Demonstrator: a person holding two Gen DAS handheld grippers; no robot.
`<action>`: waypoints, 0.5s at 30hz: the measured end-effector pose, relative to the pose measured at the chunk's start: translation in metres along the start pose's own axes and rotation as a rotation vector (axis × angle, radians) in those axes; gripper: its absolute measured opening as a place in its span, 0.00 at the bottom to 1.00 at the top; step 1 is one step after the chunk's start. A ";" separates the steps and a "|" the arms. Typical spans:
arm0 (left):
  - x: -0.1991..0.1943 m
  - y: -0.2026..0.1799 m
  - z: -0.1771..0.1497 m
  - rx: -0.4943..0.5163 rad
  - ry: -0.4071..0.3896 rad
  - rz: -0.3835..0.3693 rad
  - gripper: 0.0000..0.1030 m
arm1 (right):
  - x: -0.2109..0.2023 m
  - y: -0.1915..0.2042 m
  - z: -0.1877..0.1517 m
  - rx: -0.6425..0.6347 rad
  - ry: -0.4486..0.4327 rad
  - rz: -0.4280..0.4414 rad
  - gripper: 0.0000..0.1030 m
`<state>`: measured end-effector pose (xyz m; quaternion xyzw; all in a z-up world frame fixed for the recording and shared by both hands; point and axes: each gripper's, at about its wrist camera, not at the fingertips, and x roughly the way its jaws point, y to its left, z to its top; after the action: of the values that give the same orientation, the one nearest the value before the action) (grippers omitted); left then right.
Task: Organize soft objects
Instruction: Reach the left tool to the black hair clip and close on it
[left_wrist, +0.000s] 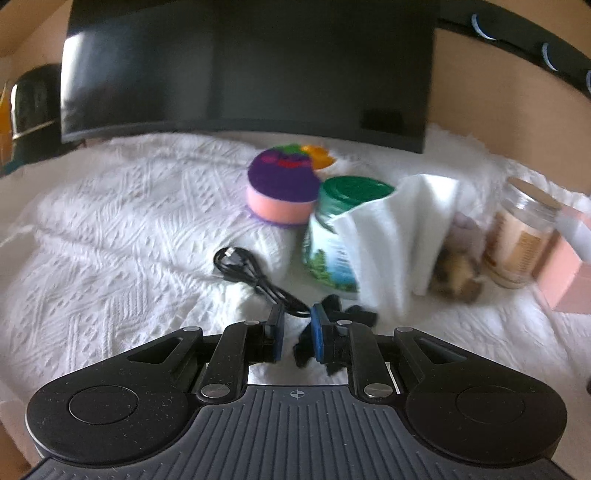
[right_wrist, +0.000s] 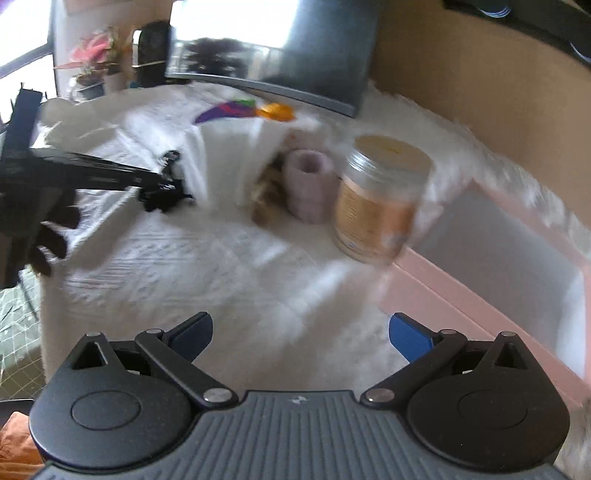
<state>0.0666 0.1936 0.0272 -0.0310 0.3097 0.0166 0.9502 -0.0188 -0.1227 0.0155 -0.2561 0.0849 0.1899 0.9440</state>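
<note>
My left gripper (left_wrist: 297, 325) is shut on a small black soft object (left_wrist: 332, 317) just above the white bedspread (left_wrist: 110, 229); it also shows in the right wrist view (right_wrist: 162, 192). A purple and pink plush cake (left_wrist: 282, 186) lies farther back. A white folded cloth (left_wrist: 399, 236) stands to the right, with a brown plush (left_wrist: 458, 277) behind it. My right gripper (right_wrist: 301, 336) is open and empty over the bedspread, beside a pink box (right_wrist: 498, 258). A pale pink rolled soft item (right_wrist: 308, 184) stands near the cloth.
A green-lidded jar (left_wrist: 332, 236) and a tan jar (right_wrist: 380, 203) stand on the bed. A black cable (left_wrist: 251, 273) lies ahead of the left gripper. A dark monitor (left_wrist: 243, 66) stands at the back. A brown wall (right_wrist: 480, 81) is on the right.
</note>
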 end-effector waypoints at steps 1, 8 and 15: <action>0.002 0.003 0.000 -0.012 0.000 -0.011 0.17 | 0.001 0.002 0.001 -0.007 -0.003 0.004 0.99; 0.005 -0.009 -0.001 0.077 0.005 -0.101 0.22 | 0.011 0.005 0.001 0.013 0.023 0.017 0.99; -0.007 -0.025 -0.001 0.256 -0.016 -0.115 0.26 | 0.013 0.007 -0.006 0.006 0.027 0.025 0.99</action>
<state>0.0613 0.1688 0.0313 0.0727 0.2996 -0.0772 0.9482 -0.0105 -0.1160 0.0037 -0.2546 0.1016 0.1978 0.9411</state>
